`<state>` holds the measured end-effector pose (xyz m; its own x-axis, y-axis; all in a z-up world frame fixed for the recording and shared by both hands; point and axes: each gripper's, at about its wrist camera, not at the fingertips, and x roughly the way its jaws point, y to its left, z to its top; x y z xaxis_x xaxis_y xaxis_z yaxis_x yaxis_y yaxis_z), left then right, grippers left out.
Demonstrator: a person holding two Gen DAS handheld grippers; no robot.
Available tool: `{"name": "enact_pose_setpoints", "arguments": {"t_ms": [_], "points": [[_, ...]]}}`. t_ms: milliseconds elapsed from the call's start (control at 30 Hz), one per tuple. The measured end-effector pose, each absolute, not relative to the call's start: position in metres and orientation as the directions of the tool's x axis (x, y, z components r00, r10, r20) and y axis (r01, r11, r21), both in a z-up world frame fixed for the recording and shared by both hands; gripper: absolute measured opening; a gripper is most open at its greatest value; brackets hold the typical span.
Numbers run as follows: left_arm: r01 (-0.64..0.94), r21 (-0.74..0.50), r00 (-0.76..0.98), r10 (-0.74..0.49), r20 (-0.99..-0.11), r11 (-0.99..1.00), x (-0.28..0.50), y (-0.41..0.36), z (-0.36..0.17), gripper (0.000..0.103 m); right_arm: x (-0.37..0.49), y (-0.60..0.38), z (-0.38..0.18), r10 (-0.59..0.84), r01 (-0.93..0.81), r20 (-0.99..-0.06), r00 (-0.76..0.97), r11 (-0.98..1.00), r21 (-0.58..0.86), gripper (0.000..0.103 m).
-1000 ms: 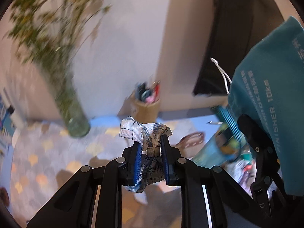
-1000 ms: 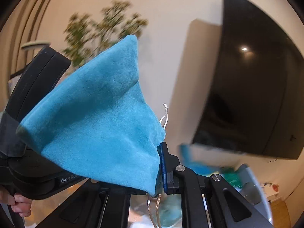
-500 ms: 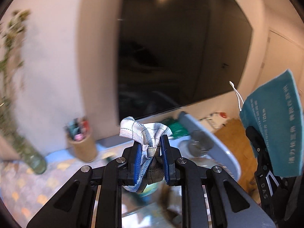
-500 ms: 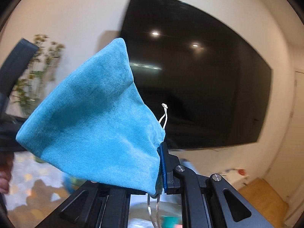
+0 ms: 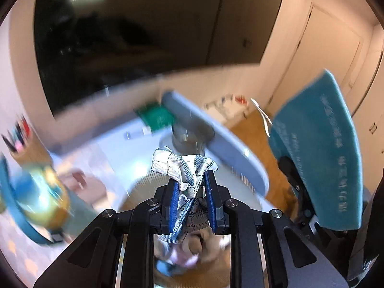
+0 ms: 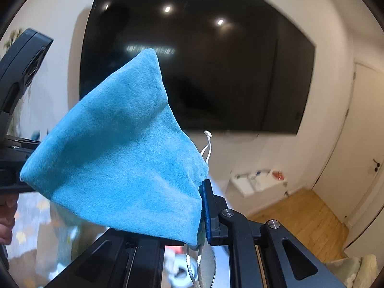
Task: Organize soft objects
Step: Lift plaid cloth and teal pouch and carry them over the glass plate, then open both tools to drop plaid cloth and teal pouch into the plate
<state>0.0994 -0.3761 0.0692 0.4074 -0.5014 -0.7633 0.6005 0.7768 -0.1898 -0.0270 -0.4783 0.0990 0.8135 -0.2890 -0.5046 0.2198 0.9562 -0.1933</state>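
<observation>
My left gripper is clenched on a bunched checked cloth, which sticks up between the blue pads and hangs down below them, and my right gripper is pinched on the mouth of a blue pouch, whose body flops up and left so that it hides my left finger completely. Under the cloth I can make out the pale rim of a basket, blurred, with something soft and pinkish inside it. I judge the drop into that basket is close. The risk is that the cloth's hanging tail catches on the rim and drags out over the edge, since I hold only the middle of the bundle. The pouch's white cord dangles loose and could snag on my own fingers when I let go
</observation>
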Motion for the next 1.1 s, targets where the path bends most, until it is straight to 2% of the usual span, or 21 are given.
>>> {"name": "enact_pose_setpoints", "arguments": {"t_ms": [167, 500, 567, 633, 700, 733, 800, 867, 1000, 1100], "points": [[0.583, -0.176, 0.358, -0.445, -0.821, 0.793, 0.087, -0.376, 0.037, 0.019, -0.035, -0.478, 0.07, -0.277, 0.194, -0.562, 0.779, 0.959, -0.205, 0.01], [0.55, -0.162, 0.376, -0.417, -0.828, 0.819, 0.087, -0.37, 0.033, 0.019, -0.034, -0.481, 0.066, -0.281, 0.188, -0.579, 0.765, 0.958, -0.216, 0.01], [0.535, -0.166, 0.377, -0.411, -0.83, 0.828, 0.087, -0.368, 0.034, 0.027, -0.029, -0.481, 0.067, -0.281, 0.187, -0.587, 0.759, 0.958, -0.216, 0.01], [0.519, -0.18, 0.373, -0.411, -0.832, 0.836, 0.089, -0.366, 0.033, 0.031, -0.023, -0.481, 0.065, -0.27, 0.172, -0.611, 0.745, 0.961, -0.215, 0.017], [0.514, -0.198, 0.365, -0.422, -0.83, 0.835, 0.09, -0.364, 0.033, 0.035, -0.023, -0.478, 0.06, -0.27, 0.151, -0.626, 0.732, 0.96, -0.237, 0.064], [0.516, -0.198, 0.367, -0.424, -0.828, 0.834, 0.09, -0.363, 0.033, 0.039, -0.026, -0.474, 0.059, -0.279, 0.147, -0.612, 0.74, 0.955, -0.257, 0.071], [0.512, -0.189, 0.383, -0.419, -0.823, 0.838, 0.089, -0.362, 0.034, 0.061, -0.031, -0.469, 0.061, -0.275, 0.127, -0.592, 0.757, 0.952, -0.279, 0.074], [0.507, -0.184, 0.4, -0.419, -0.815, 0.842, 0.089, -0.359, 0.037, 0.07, -0.032, -0.465, 0.062, -0.263, 0.117, -0.591, 0.762, 0.955, -0.274, 0.075], [0.51, -0.192, 0.385, -0.422, -0.82, 0.839, 0.087, -0.355, 0.041, 0.076, -0.034, -0.462, 0.067, -0.266, 0.128, -0.585, 0.766, 0.955, -0.267, 0.075], [0.518, -0.184, 0.393, -0.424, -0.816, 0.835, 0.084, -0.351, 0.045, 0.077, -0.036, -0.461, 0.071, -0.268, 0.13, -0.576, 0.772, 0.954, -0.271, 0.075]]}}
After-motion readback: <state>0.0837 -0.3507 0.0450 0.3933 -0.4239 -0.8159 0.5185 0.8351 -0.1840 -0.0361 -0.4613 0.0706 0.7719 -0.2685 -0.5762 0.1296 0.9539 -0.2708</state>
